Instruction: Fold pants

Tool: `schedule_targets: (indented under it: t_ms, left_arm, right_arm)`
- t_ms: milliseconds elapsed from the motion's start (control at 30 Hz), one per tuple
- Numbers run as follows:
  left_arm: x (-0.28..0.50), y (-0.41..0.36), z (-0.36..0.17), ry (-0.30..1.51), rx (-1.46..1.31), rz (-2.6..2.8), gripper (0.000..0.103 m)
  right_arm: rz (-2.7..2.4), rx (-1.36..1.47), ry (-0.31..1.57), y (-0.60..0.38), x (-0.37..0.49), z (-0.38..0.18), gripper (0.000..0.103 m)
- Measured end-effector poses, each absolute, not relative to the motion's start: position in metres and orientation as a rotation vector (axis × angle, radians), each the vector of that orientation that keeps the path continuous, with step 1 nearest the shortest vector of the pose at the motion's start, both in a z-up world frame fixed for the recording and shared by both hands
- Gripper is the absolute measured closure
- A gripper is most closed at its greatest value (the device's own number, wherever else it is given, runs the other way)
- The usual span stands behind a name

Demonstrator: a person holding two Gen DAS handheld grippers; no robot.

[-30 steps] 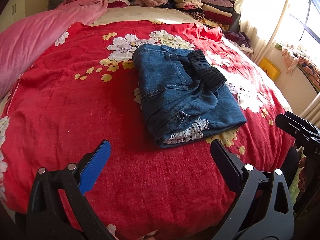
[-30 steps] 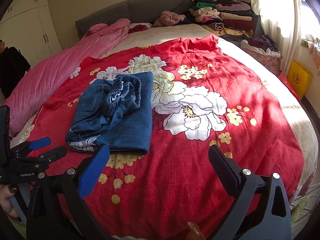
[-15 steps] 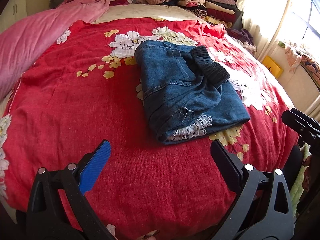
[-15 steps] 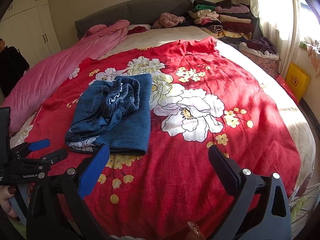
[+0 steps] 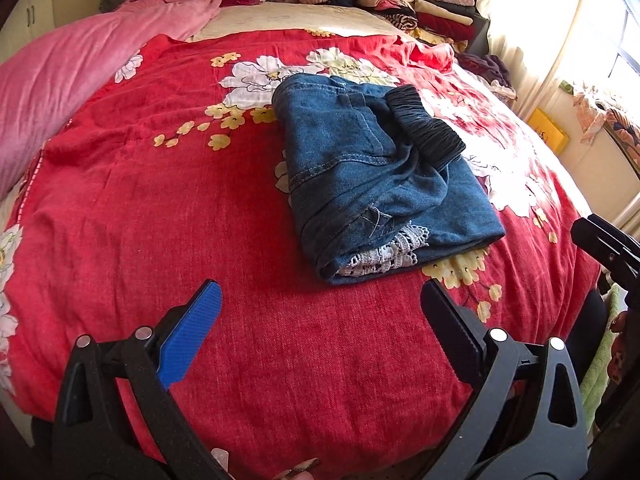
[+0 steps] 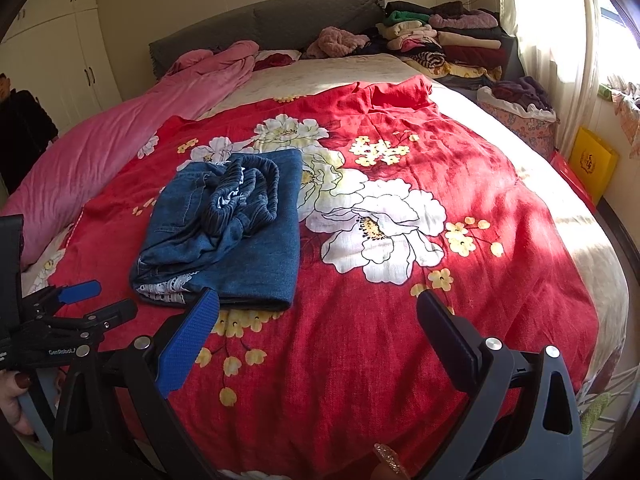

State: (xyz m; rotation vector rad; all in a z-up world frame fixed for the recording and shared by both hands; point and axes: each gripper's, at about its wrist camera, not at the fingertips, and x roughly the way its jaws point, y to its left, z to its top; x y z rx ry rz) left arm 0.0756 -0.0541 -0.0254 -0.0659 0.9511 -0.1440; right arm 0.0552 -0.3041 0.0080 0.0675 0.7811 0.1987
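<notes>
The blue denim pants (image 5: 380, 176) lie folded into a compact bundle on the red floral bedspread (image 5: 160, 220), with a dark elastic waistband on top and white lace trim at the near edge. They also show in the right wrist view (image 6: 236, 232), left of centre. My left gripper (image 5: 320, 300) is open and empty, held just short of the bundle's near edge. My right gripper (image 6: 318, 304) is open and empty, to the right of the bundle's near corner. The left gripper shows in the right wrist view (image 6: 92, 304) at the left edge.
A pink quilt (image 5: 60, 80) lies along the bed's left side. Stacks of folded clothes (image 6: 444, 40) stand at the headboard's right. A basket of clothes (image 6: 520, 116) and a yellow box (image 6: 592, 160) are beside the bed on the right.
Both grippers have moved slightly forward towards the bed, so the pants sit a little lower and closer in view. The pants have not moved. Both grippers stay open.
</notes>
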Motion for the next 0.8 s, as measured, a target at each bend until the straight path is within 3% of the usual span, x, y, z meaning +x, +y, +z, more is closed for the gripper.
schedule_targets:
  t_ms: [800]
  left_arm:
    - [0.0754, -0.0511, -0.028, 0.967, -0.076, -0.146, 0.01]
  right_arm:
    - [0.183, 0.062, 0.784, -0.3067, 0.0557, 0.007, 0.004]
